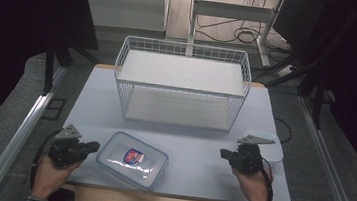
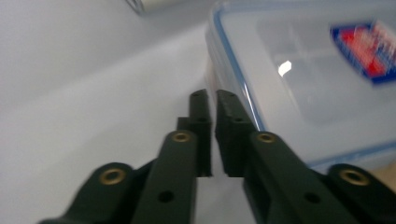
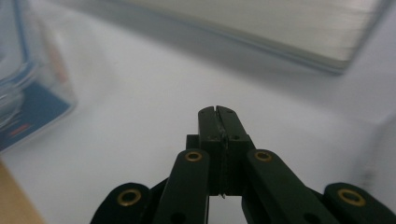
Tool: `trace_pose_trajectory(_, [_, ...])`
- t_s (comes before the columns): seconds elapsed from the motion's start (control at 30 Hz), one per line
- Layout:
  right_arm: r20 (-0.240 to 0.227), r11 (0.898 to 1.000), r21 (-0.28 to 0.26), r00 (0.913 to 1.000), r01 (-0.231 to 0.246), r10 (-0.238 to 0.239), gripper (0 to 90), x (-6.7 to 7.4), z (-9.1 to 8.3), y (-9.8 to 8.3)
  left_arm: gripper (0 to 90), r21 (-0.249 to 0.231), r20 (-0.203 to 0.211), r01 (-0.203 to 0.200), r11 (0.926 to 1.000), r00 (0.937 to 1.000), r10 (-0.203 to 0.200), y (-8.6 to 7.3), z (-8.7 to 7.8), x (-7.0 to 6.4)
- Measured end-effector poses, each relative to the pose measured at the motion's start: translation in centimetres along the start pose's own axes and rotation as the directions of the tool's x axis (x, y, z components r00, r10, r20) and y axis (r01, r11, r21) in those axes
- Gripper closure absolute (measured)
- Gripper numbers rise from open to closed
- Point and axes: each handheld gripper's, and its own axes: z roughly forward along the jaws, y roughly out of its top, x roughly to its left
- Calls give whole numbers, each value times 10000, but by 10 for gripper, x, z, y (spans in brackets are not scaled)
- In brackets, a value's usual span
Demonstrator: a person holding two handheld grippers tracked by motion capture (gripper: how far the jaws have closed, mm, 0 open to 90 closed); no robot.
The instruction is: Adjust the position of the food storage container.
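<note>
Both grippers rested near the table's front edge, holding nothing, with a lidded plastic container between them

The left gripper (image 1: 92, 146) lay just beside the left end of the clear, blue-rimmed container (image 1: 132, 159), its jaws nearly closed with a thin gap, gripping nothing; whether they touched the container could not be told. The right gripper (image 1: 223, 153) sat well apart to the container's right, jaws pressed together and empty. A white wire basket (image 1: 181, 83) stood behind on the grey table (image 1: 196, 147). A white object (image 1: 274, 150) lay beside the right gripper, partly hidden
</note>
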Motion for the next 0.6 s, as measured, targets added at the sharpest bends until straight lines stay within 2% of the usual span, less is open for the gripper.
trace_pose_trajectory(0.03, [-304,9997,138,9993,206,-202,896,11,5,-1,900,418,140,-103,9991,9999,97,-3,4,-1])
trace_pose_trajectory(0.07, [-304,9997,138,9993,206,-202,896,11,5,-1,900,418,140,-103,9991,9999,97,-3,4,-1])
trace_pose_trajectory(0.1, [-439,9992,216,9985,346,-336,896,17,8,-2,900,489,68,-113,9987,9999,110,-4,6,-2])
trace_pose_trajectory(0.13, [-740,9976,366,9957,586,-558,896,29,14,-3,900,565,64,-55,9984,10000,51,-5,6,-2])
trace_pose_trajectory(0.17, [-740,9976,366,9957,586,-558,896,29,14,-3,900,596,134,27,9982,9999,-35,-5,7,-1])
trace_pose_trajectory(0.2, [-948,9966,427,9933,710,-667,896,36,16,-4,900,594,201,92,9982,9997,-104,-5,6,0])
trace_pose_trajectory(0.23, [-1329,9943,567,9877,904,-822,896,48,21,-6,900,592,235,153,9981,9996,-167,-6,6,0])
trace_pose_trajectory(0.37, [-2131,9883,910,9718,1222,-1005,895,72,32,-10,900,609,393,220,9979,9989,-245,-4,8,-3])
trace_pose_trajectory(0.47, [-2850,9824,1136,9521,1481,-1105,896,91,40,-14,900,649,525,235,9976,9983,-269,-2,11,-8])
trace_pose_trajectory(0.53, [-3109,9764,1276,9419,1742,-1274,896,101,44,-16,900,729,543,150,9972,9983,-190,0,14,-13])
trace_pose_trajectory(0.6, [-3227,9733,1370,9373,1839,-1317,895,106,46,-17,900,792,685,77,9968,9976,-131,2,17,-18])
